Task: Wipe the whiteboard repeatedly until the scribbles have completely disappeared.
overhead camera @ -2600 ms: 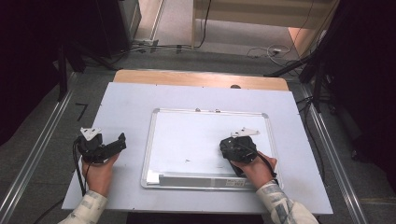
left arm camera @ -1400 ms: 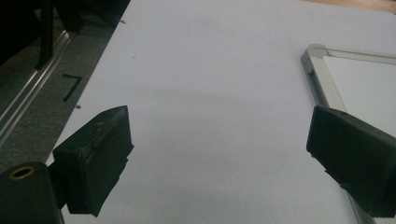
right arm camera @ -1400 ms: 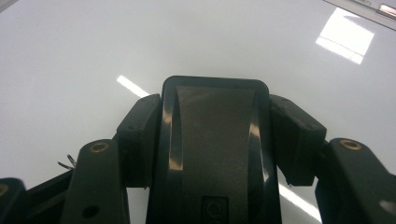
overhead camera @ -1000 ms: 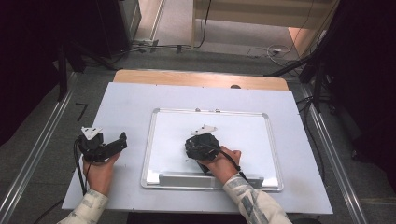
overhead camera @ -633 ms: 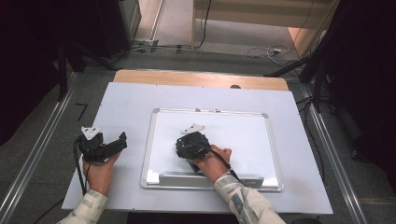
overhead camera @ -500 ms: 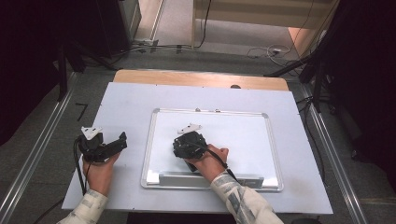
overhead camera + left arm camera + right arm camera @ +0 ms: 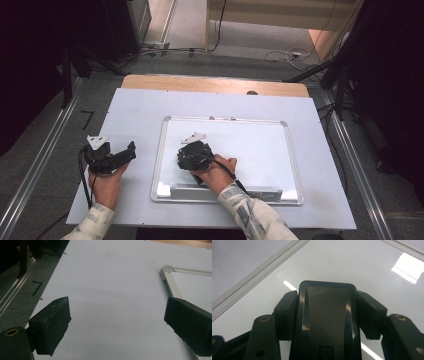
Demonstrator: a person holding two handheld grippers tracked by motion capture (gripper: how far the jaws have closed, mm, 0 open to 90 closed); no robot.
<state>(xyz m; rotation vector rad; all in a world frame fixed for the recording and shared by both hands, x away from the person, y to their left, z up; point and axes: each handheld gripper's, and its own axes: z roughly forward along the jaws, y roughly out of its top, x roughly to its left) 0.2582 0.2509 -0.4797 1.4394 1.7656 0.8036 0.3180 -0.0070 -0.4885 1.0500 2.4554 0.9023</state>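
Eraser [image 7: 327, 322] in right gripper [image 7: 194, 156] has slid left across whiteboard [image 7: 260, 145].

A: Any writing to read at this tabletop?

B: Barely. A small round emblem in a square is moulded into the black block [image 7: 325, 322] held in the right tool [image 7: 327, 305]; its letters can't be made out.

A: And on the floor?

B: A black tape mark [image 7: 87, 119] shaped like a "7" lies left of the tabletop [image 7: 135, 105], seen again in the left gripper view. The whiteboard [image 7: 250, 145] is blank.

Eraser [image 7: 327, 322] base — cut off below
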